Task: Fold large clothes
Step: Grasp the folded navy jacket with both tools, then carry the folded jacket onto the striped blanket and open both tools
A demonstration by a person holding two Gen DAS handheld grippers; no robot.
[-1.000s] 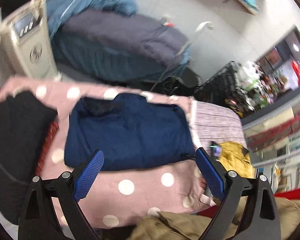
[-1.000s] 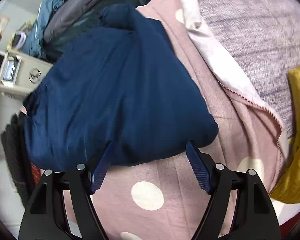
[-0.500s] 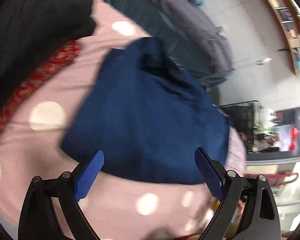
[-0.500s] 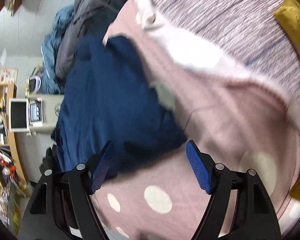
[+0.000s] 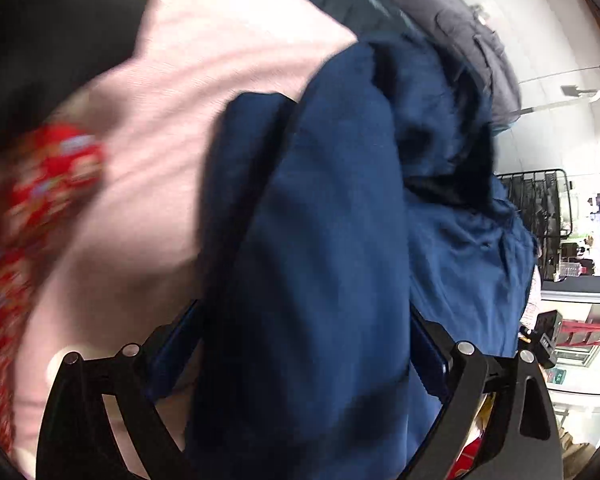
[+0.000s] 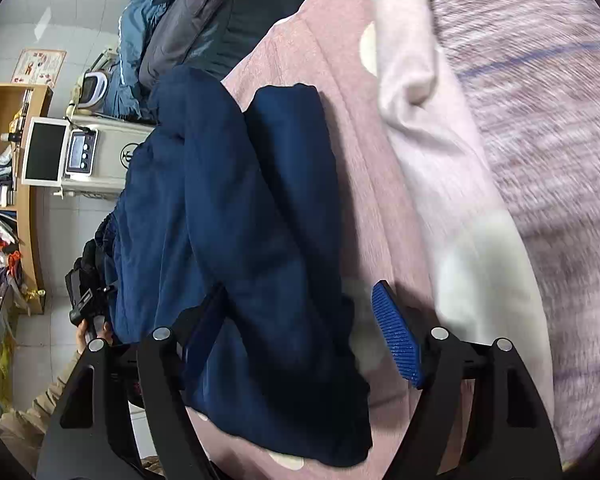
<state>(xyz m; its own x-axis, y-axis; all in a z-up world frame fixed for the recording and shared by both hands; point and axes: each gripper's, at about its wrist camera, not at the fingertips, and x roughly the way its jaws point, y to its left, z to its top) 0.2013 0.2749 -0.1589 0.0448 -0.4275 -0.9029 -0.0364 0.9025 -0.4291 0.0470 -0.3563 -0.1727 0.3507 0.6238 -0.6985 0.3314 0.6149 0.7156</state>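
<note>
Nearer navy garment (image 5: pixel 320 240), fingertips hidden.

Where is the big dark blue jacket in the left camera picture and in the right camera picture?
Left wrist view: the dark blue fabric jacket fills the middle and lower right, running down between the gripper's fingers.
Right wrist view: the same jacket lies in the middle and left, reaching down between that gripper's fingers.
Shared landmark: the pink blanket with pale dots lies under the jacket in both views.
</note>
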